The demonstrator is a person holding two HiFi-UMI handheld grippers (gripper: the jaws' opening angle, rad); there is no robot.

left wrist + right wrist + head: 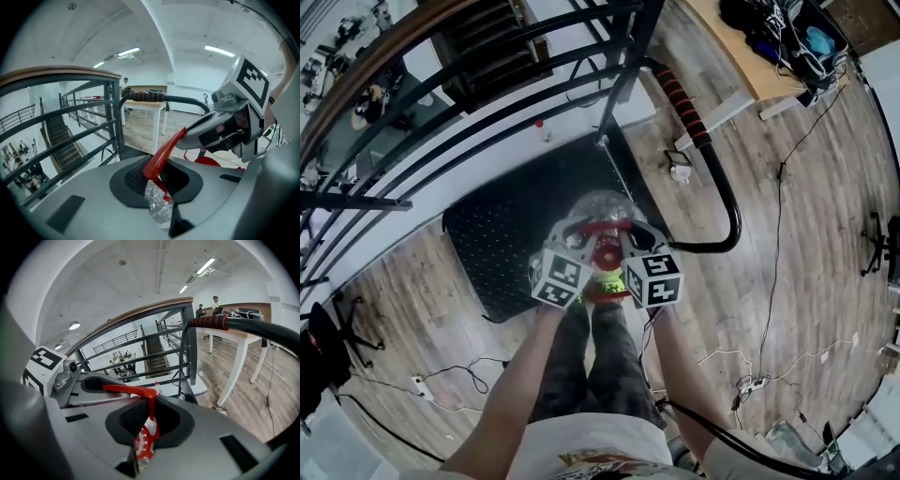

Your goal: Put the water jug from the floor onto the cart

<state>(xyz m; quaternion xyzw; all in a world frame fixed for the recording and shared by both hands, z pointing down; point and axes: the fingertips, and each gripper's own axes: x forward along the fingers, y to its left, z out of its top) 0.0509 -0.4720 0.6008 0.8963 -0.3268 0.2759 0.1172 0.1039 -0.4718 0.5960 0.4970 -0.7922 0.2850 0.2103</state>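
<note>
The water jug [602, 211] is clear plastic with a red cap [605, 251] and a red carrying handle [605, 228]. It is over the near right part of the cart's black platform [511, 234]; I cannot tell whether it rests on it. My left gripper [579, 236] and right gripper [630, 236] are each shut on one end of that handle. In the left gripper view the red handle [161, 157] runs between the jaws of the left gripper [159, 190], with crinkled clear plastic [158, 206] below. In the right gripper view the right gripper [143, 432] pinches the red handle [129, 390].
The cart's black push bar [727, 197] with red grips [682, 98] curves round on the right. A black railing [441, 112] with a stairwell behind it stands beyond the cart. A white-legged table [741, 66] is at the top right. Cables [769, 281] trail across the wood floor.
</note>
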